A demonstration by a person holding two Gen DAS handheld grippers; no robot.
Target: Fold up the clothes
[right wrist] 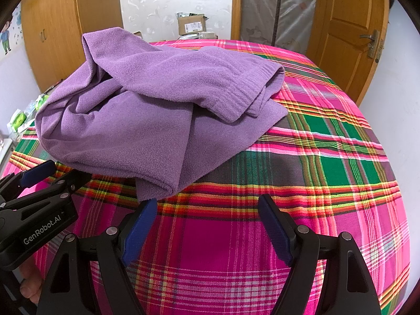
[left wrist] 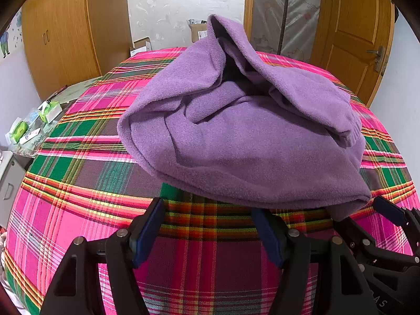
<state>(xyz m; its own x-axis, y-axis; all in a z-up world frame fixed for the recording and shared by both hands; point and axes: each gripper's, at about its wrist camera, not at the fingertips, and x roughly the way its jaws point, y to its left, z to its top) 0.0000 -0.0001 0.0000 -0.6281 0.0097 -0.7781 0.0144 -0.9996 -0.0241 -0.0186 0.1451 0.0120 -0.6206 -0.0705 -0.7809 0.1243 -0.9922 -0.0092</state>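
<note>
A purple fleece garment (left wrist: pixel 244 136) lies crumpled in a heap on the pink plaid bed cover (left wrist: pixel 86 210); in the right wrist view the same garment (right wrist: pixel 147 115) fills the left half, a ribbed cuff lying on top. My left gripper (left wrist: pixel 207 210) hovers open just short of the garment's near hem, nothing between its blue pads. My right gripper (right wrist: pixel 207 204) is open too, with its left fingertip (right wrist: pixel 147 207) almost at the garment's near corner. In the left wrist view the right gripper (left wrist: pixel 367 210) shows at the lower right by the garment's corner. The left gripper (right wrist: pixel 60 173) appears at the right wrist view's left edge.
The plaid bed cover (right wrist: pixel 315 157) stretches bare to the right of the garment. Wooden wardrobes (left wrist: pixel 65 34) and a door (left wrist: pixel 354 34) stand behind the bed. Cardboard boxes (right wrist: pixel 191 25) sit past its far edge. A side table with small packets (left wrist: pixel 29 128) stands on the left.
</note>
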